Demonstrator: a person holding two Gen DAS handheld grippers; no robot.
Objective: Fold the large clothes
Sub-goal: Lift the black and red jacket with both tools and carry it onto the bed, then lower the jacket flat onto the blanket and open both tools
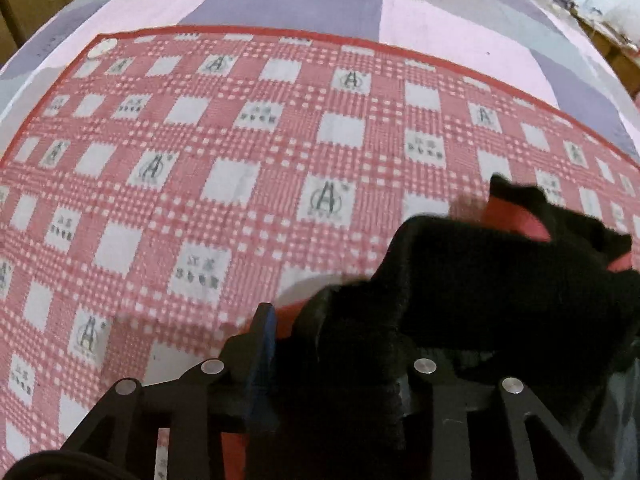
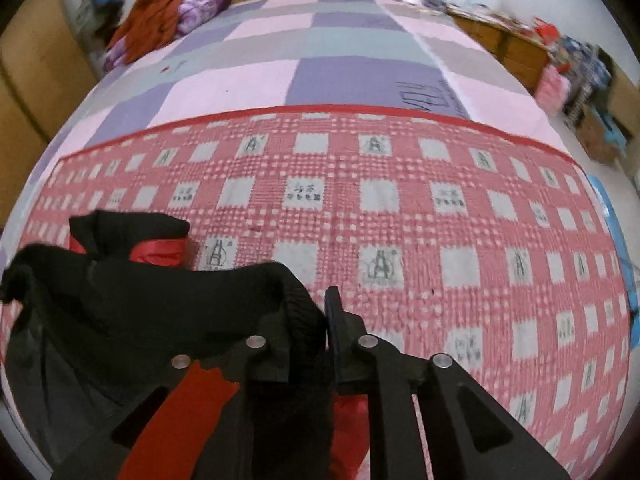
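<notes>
A black garment with red lining lies bunched on the red-and-white checked blanket, at the lower right of the left wrist view. My left gripper stands over it, jaws apart. Its left finger shows a blue pad with a strip of red beside it; the black cloth hides the right finger. In the right wrist view the same garment fills the lower left. My right gripper has the ribbed black hem pinched against its right finger, and cloth covers its left finger.
The checked blanket covers the near half of a bed. Beyond it is a pink, purple and grey patchwork sheet. An orange cloth and a purple pillow sit at the far left by the wooden headboard. Cluttered wooden furniture stands to the right.
</notes>
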